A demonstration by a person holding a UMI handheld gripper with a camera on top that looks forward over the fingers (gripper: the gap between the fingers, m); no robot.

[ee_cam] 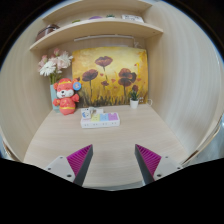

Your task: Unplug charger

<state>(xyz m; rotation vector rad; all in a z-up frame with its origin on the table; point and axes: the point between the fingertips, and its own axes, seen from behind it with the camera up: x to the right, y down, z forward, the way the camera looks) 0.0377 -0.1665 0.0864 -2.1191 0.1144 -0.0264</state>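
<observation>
My gripper (113,160) is open with nothing between its two pink pads, low over the light wooden desk (105,145). Beyond the fingers, near the back wall, lies a flat white power strip (100,120) with small pastel things on top; I cannot make out a charger or a cable on it. The fingers are well short of the strip.
A red and white toy figure (66,97) stands at the back left beside white flowers (48,67). A small potted plant (134,98) stands at the back right before a poppy painting (110,72). A shelf (95,33) runs above.
</observation>
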